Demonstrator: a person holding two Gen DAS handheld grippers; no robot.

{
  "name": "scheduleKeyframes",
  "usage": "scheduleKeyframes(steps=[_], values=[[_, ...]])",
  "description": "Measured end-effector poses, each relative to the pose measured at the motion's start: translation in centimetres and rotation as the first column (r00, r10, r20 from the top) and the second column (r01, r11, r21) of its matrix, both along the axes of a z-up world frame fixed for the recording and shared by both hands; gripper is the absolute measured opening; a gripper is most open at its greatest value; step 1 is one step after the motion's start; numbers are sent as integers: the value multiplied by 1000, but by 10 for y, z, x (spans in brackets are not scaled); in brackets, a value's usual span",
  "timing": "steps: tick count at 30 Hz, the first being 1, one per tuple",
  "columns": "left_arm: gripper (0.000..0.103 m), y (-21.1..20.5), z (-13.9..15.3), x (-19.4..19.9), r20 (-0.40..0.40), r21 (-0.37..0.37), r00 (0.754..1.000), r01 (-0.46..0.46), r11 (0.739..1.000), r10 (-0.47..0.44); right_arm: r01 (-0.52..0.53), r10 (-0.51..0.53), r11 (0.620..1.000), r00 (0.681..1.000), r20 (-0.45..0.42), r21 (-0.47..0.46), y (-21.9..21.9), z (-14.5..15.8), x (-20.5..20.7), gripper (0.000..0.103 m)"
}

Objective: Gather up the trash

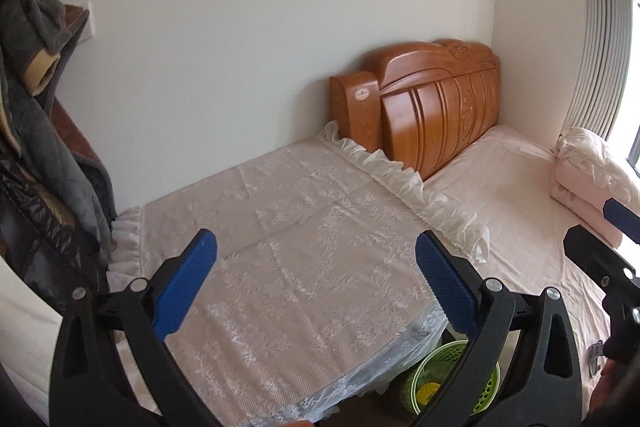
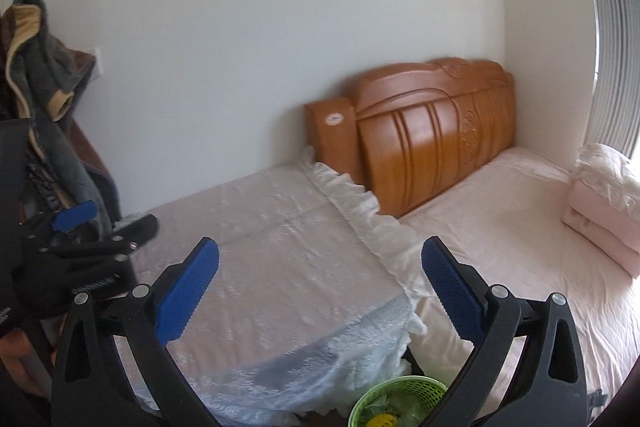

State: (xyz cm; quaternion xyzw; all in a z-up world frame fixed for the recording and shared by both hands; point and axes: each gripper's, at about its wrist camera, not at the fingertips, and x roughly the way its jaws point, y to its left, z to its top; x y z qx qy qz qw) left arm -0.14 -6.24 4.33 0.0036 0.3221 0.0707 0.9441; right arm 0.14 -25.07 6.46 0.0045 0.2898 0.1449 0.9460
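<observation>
yellow trash [image 1: 427,392] in green basket [image 1: 486,397], clearest from left wrist

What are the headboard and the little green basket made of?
The headboard looks like carved wood with a glossy orange-brown varnish; it shows grooves and shine. The basket looks like moulded plastic, bright green, with a mesh of small holes.

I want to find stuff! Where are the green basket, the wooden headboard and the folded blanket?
Basket [image 2: 416,389]: right wrist view, on its mesh rim.
Headboard [image 1: 436,111]: left wrist view, on the grooved front panel.
Blanket [image 2: 604,215]: right wrist view, on the folded pink side.
</observation>
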Motion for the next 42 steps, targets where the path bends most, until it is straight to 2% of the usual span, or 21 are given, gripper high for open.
scheduleKeyframes(steps=[10,42], values=[[95,2,-9,-7,-21,-15,1000,10,1000,-11,-6,6,1000,1000,-25,-13,13,-5,-4,101],[95,0,-25,0,-28,-79,999,43,996,-46,18,-20,1000,997,-75,-24,5,-16,-4,101]])
